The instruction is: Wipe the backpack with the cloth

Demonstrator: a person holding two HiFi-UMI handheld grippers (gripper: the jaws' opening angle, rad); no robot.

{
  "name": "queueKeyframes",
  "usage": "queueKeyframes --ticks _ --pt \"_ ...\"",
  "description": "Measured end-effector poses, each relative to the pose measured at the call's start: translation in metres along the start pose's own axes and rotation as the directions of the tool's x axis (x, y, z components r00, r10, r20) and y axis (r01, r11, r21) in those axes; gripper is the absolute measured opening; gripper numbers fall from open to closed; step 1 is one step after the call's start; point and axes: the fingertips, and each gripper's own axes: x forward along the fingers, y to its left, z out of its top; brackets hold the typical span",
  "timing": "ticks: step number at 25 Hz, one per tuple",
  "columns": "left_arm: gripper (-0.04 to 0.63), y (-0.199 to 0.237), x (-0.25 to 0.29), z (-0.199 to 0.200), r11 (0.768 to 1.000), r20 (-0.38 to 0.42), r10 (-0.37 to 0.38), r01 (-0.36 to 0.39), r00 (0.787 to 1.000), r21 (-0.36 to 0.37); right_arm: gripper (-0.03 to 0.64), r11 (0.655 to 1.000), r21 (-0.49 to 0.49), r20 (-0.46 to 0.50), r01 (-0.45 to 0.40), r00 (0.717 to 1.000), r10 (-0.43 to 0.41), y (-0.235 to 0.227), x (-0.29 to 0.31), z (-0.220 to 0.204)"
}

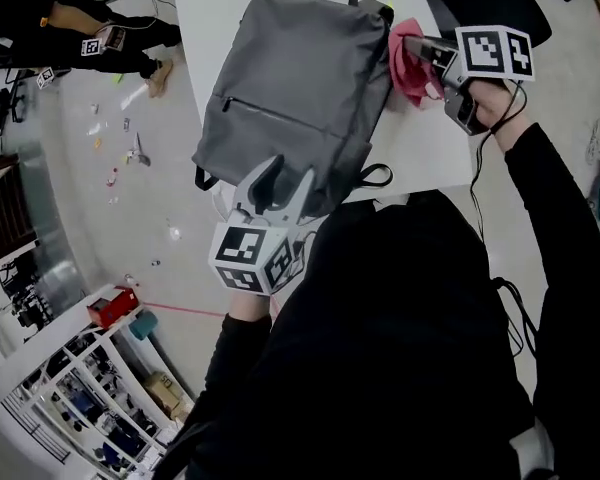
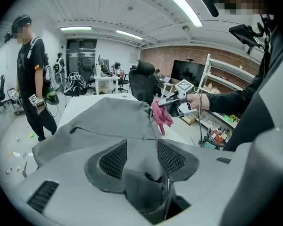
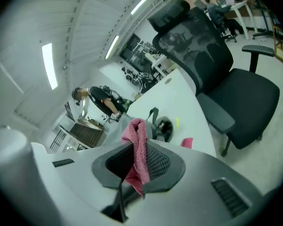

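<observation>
Backpack point(image 1: 300, 88): grey, lying flat on the white table point(image 1: 210, 8), centre of the head view, carry handle toward the top of the frame. Left tongs point(image 1: 283, 186) sit at its lower edge. Right tongs point(image 1: 412, 46) are at upper right, with the pink cloth point(image 1: 410, 68) hanging just beside the backpack's upper right corner; we cannot tell whether it touches.

Left gripper view: a thick fold of grey fabric fills the gap and both pads bear on it, so we enter these tongs as clamped on the backpack. The cloth point(image 2: 161, 117) shows right of centre.

Right gripper view: tongs closed on the cloth point(image 3: 137, 149), which is bunched, with its ends drooping.

Handling, in our judgement: the backpack is soft, seemingly near empty and light, and liable to slide and ruck on the smooth table, so we would hold it by a seamed edge or strap. The cloth is limp and light, best gripped at its bunched middle.
</observation>
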Motion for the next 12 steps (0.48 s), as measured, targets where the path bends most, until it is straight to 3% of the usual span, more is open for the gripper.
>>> queueKeyframes --ticks 2,4,12 --pt "0.218 0.0 -0.004 -0.006 0.999 0.004 0.022 -0.022 1.0 -0.03 0.061 1.0 0.003 0.088 -0.002 0.996 0.002 0.003 -0.002 0.036" --pt "0.218 -0.002 -0.005 -0.011 0.998 0.005 0.033 -0.033 0.999 -0.051 0.061 1.0 0.0 0.118 -0.001 0.993 0.001 0.005 0.003 0.048" --pt "0.218 -0.007 0.006 -0.004 1.0 0.002 -0.01 0.01 1.0 -0.026 0.061 0.999 -0.032 -0.006 -0.036 0.999 0.036 0.042 0.024 -0.045"
